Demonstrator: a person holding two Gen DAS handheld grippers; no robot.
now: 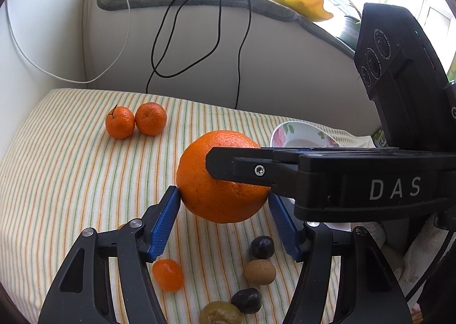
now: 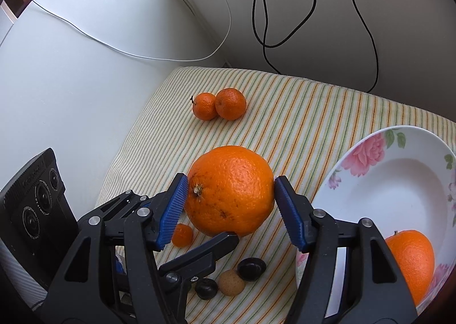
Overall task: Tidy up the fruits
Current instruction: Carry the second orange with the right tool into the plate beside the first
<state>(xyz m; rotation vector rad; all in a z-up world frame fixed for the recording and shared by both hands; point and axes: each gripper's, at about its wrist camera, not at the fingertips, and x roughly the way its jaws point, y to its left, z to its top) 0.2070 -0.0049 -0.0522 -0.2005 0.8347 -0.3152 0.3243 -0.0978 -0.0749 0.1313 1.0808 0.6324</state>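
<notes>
A large orange [image 1: 222, 178] [image 2: 230, 190] sits between both grippers above the striped cloth [image 1: 65, 170]. My left gripper [image 1: 223, 198] has both blue pads against its sides. My right gripper [image 2: 230, 190] also has its blue pads [image 2: 173, 207] against the orange; its black finger [image 1: 242, 164] crosses the fruit in the left wrist view. Two tangerines [image 1: 135, 121] [image 2: 219, 105] lie together farther back. A floral white bowl [image 2: 384, 181] [image 1: 302, 135] at the right holds another orange [image 2: 413, 261].
A kumquat [image 1: 168, 274] [image 2: 182, 235], two dark fruits [image 1: 262, 247], a brown longan [image 1: 260, 272] [image 2: 231, 282] and a greenish fruit [image 1: 219, 314] lie near the front. Black and white cables [image 2: 285, 10] hang on the wall behind. The cloth's left edge drops off.
</notes>
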